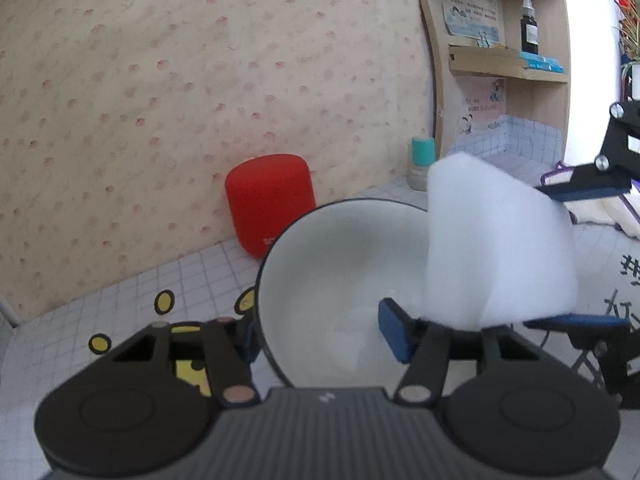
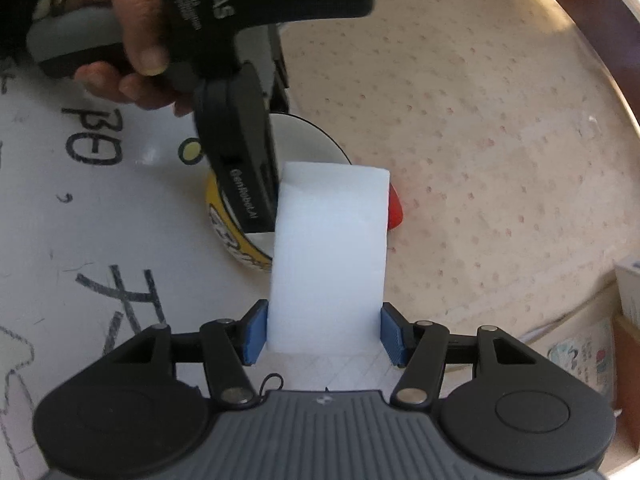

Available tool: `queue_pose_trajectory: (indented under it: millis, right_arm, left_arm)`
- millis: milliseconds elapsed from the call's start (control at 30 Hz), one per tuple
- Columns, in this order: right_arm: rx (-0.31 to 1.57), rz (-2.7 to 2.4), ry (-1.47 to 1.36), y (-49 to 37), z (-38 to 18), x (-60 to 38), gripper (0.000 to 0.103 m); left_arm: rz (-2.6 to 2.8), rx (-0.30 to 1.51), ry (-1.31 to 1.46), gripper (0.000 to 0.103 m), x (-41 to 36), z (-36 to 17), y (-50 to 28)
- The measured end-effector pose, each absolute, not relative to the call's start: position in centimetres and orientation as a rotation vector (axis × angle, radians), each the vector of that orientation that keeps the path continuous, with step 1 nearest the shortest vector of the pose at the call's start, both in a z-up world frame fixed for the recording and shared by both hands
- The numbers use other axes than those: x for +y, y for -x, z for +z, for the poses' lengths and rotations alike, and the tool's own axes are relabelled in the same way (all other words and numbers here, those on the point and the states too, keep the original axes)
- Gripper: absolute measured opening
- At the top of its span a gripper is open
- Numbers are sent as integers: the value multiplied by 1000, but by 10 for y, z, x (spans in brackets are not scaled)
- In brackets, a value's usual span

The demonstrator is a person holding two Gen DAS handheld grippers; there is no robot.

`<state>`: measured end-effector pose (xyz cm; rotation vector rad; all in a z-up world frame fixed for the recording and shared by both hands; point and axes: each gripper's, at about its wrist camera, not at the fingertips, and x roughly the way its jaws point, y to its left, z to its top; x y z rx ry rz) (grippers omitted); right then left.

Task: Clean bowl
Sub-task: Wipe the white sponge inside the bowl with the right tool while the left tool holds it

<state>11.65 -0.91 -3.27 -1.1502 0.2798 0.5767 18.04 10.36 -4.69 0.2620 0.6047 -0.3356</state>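
We see bowl (image 1: pixel 320 264) glazed, glossy white inside; sponge (image 2: pixel 328 256) matt white foam; left gripper (image 1: pixel 324 334) and right gripper (image 2: pixel 323 332) matt black plastic, blue ribbed pads, metal pins; shelf (image 1: pixel 508 64) pale wood; wall (image 1: pixel 160 80) matt speckled paper

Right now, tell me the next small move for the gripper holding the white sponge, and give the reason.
Probably lower the right gripper so the white rectangular foam sponge presses against the inner wall of the white ceramic bowl. The left gripper already clamps the bowl's rim, one finger inside and one outside, so it looks steadied. The sponge hangs over the bowl's right side; contact is hard to confirm.
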Motion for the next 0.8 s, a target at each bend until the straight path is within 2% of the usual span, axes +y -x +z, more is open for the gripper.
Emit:
queue_pose_trajectory:
  millis: [133,367,533,600,800]
  right_arm:
    - [324,606,1062,-121,-27,-17,57]
    - [384,617,912,-118,-13,-35,56]
    - [444,679,672,-121,5,-59,56]
    - [457,700,593,-133,10,-63,56]
    - [505,794,348,-175,30,-68,56]
  left_arm:
    - [-362,614,-279,57,100,-50,-179]
    - [-415,594,-352,65,86,-54,-168]
    - [-414,589,-350,66,86,-54,-168]
    - [-430,587,-359,71,92,-54,-166]
    - [-437,599,-351,77,91,-55,-166]
